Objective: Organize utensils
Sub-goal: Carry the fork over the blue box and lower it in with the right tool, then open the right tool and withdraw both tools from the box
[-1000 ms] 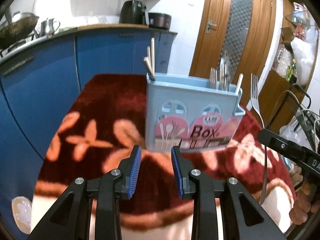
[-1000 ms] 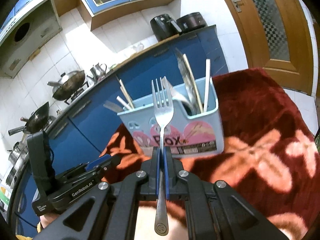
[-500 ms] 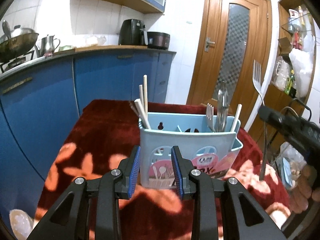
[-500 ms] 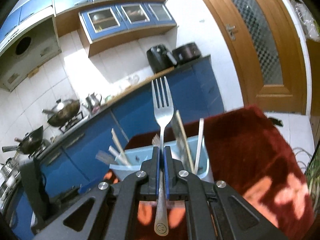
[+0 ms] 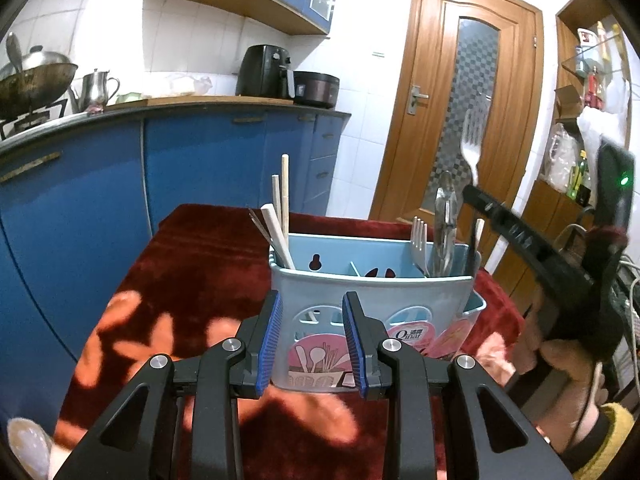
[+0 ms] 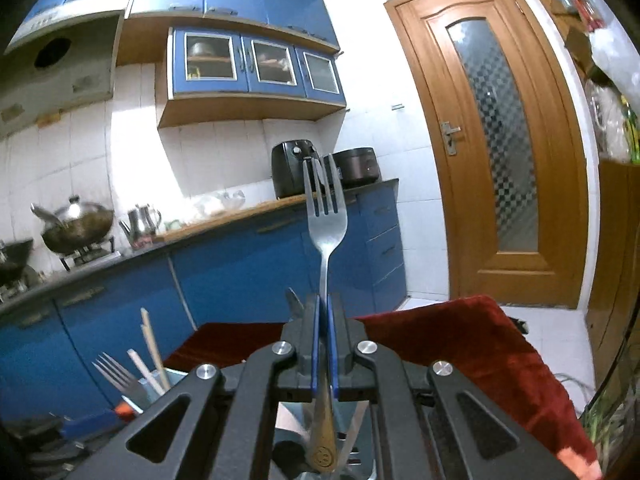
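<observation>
A light blue utensil caddy (image 5: pixel 400 292) stands on the table's red flowered cloth (image 5: pixel 192 280). It holds chopsticks (image 5: pixel 280 216) at its left end, with a fork (image 5: pixel 419 240) and spoons (image 5: pixel 446 216) at its right end. My left gripper (image 5: pixel 313 320) is open just in front of the caddy's front wall, with nothing between its pads. My right gripper (image 6: pixel 323 312) is shut on the handle of a steel fork (image 6: pixel 326 232), tines up. It hangs above the caddy's right end, where the fork (image 5: pixel 472 144) shows in the left wrist view. The caddy rim (image 6: pixel 156 390) lies low under the right gripper.
A person's hand (image 5: pixel 560 360) holds the right gripper at the table's right side. Blue cabinets (image 5: pixel 220 168) with a wok (image 5: pixel 32 80), kettle (image 5: pixel 96 88) and air fryer (image 5: pixel 264 72) run behind the table. A wooden door (image 5: pixel 472 80) and cluttered shelves (image 5: pixel 592 92) stand at the right.
My right gripper has carried the fork up and over the caddy, levelling out as it went. The left gripper has tilted up and sits closer to the caddy's front wall.
</observation>
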`<state>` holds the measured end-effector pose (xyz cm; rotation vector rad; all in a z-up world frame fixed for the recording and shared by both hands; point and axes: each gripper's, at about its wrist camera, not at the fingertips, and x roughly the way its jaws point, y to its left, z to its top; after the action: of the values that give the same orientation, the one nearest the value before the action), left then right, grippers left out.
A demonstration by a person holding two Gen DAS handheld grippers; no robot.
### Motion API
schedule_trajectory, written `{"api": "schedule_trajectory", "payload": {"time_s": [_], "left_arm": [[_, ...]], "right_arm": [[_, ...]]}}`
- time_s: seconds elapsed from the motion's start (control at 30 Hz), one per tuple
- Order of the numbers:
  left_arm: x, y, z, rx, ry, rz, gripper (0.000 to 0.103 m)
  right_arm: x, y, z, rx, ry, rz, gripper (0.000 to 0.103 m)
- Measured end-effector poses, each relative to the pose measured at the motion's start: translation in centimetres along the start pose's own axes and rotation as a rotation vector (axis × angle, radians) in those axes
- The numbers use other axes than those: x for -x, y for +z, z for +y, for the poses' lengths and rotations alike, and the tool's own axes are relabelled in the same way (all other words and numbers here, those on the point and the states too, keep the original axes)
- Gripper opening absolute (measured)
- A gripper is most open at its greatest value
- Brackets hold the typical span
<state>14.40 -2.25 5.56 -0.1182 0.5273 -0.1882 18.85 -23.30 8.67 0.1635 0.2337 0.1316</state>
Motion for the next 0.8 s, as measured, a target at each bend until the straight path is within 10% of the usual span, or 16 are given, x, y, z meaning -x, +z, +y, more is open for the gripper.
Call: {"api": "schedule_trajectory", "payload": {"time_s": [0.8], "left_arm": [[2.9,-0.6,0.3,0.002,-0.007,-0.012,0.031]], "right_arm": [[6.9,-0.3,0.4,-0.036,0.142,0.160,0.011]]}}
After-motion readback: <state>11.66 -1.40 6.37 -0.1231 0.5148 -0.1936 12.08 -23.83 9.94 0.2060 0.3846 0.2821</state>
